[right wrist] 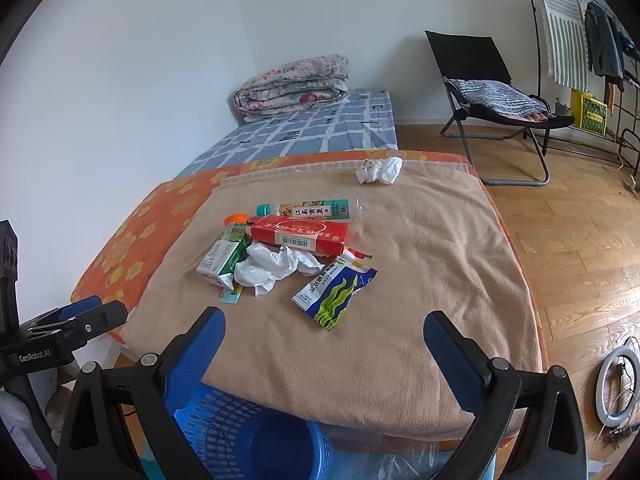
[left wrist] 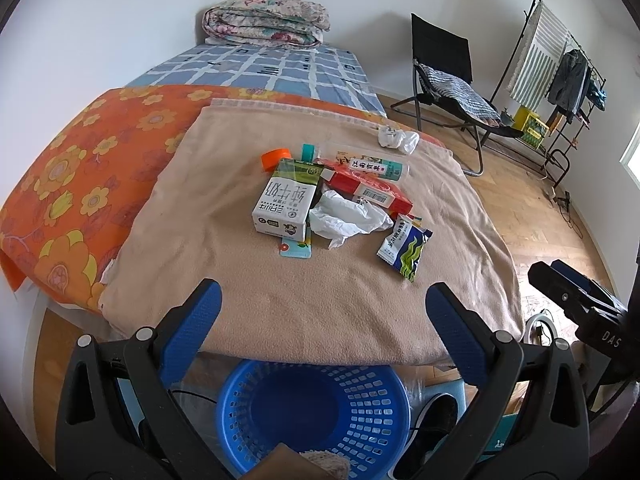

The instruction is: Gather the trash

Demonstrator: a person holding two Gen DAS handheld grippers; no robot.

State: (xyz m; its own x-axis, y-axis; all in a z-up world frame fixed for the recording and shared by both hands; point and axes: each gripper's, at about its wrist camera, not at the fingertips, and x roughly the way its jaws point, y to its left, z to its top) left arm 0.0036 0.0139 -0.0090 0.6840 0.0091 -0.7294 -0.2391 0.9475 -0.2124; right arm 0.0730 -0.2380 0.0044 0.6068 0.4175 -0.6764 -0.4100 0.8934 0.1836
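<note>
Trash lies on a beige blanket (left wrist: 280, 300) (right wrist: 400, 320) on the bed: a milk carton (left wrist: 285, 204) (right wrist: 220, 260), a red box (left wrist: 368, 190) (right wrist: 300, 232), a clear bottle (left wrist: 368, 164) (right wrist: 308, 208), a crumpled white bag (left wrist: 346, 218) (right wrist: 272, 266), a blue-green snack packet (left wrist: 404, 248) (right wrist: 334, 290), and crumpled tissue (left wrist: 398, 138) (right wrist: 380, 171) farther back. A blue basket (left wrist: 316, 408) (right wrist: 248, 436) stands on the floor below the bed's near edge. My left gripper (left wrist: 324, 300) and right gripper (right wrist: 324, 332) are both open and empty, short of the pile.
An orange flowered cloth (left wrist: 80, 168) covers the bed's left side. A folded quilt (left wrist: 266, 22) lies at the far end. A black folding chair (left wrist: 452, 92) (right wrist: 500, 104) and a clothes rack (left wrist: 560, 68) stand on the wood floor to the right.
</note>
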